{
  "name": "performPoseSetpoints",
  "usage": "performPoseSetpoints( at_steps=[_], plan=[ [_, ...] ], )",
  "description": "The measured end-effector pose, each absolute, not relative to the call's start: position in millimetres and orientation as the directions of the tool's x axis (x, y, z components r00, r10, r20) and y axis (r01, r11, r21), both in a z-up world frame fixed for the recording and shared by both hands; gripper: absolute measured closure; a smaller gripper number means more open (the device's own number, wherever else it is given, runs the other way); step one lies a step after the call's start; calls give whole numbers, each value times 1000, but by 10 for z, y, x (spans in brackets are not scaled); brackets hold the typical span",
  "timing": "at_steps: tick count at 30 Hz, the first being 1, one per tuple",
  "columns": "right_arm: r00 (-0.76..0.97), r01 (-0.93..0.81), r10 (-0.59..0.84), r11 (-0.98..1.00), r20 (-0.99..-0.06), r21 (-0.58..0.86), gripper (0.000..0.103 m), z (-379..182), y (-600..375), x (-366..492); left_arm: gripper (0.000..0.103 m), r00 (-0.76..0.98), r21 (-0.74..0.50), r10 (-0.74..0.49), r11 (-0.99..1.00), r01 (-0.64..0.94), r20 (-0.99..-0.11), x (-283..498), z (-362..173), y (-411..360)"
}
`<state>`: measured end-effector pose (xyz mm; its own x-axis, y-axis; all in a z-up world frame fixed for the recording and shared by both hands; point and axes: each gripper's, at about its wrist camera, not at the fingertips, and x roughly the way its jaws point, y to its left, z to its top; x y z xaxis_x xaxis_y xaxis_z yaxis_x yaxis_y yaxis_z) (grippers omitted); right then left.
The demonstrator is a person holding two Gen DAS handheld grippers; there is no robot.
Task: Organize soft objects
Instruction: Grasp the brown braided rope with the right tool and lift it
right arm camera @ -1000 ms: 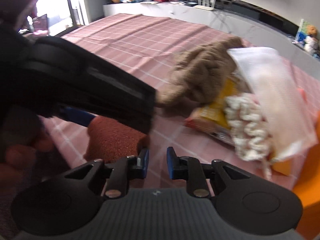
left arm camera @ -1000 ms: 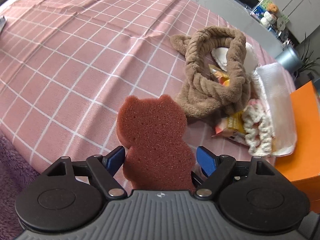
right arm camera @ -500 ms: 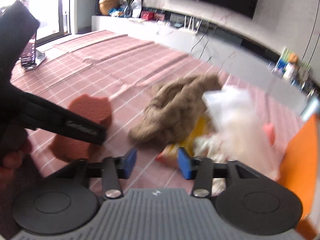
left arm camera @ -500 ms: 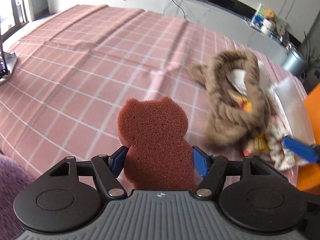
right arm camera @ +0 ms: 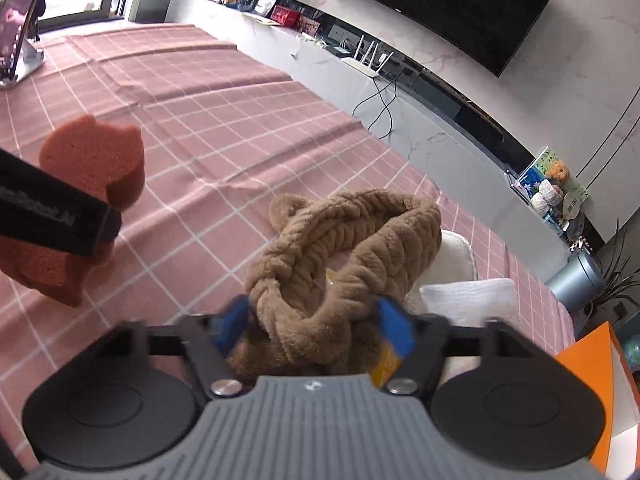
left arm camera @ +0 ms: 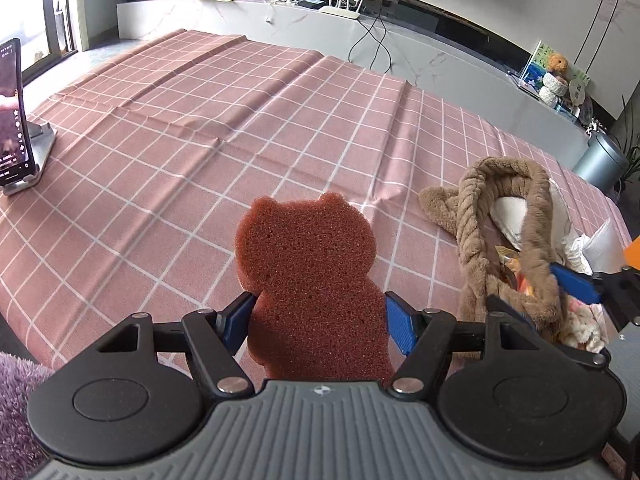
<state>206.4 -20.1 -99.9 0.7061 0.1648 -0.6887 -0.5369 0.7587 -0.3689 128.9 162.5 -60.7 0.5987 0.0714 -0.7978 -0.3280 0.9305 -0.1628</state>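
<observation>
Left gripper (left arm camera: pixel 318 322) clamps the bear sponge (left arm camera: pixel 308 272); right gripper (right arm camera: pixel 314 328), spread (not yet gripping), should close squarely on the brown headband (right arm camera: pixel 344 248) beside the sponge.

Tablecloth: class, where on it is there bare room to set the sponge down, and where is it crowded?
Bare: the wide checked tablecloth between the phone stand at the left edge and the brown headband. Crowded: the right end, where the headband, white pads and packets pile beside the orange box.
</observation>
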Motion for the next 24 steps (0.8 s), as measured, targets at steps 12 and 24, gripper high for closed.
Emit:
performPoseSetpoints(
  at_steps=[12,24],
  plan=[
    [693,-600,375,774,-615,-204,90,-261,-379,1602,24,632,-202,39,931,-305,-774,950,-379,1560],
    [522,-563,347,826,-779,-9,89,-543,-1199,968,24,598,-167,-2,961,-220,-802,680,-485,1191]
  ],
)
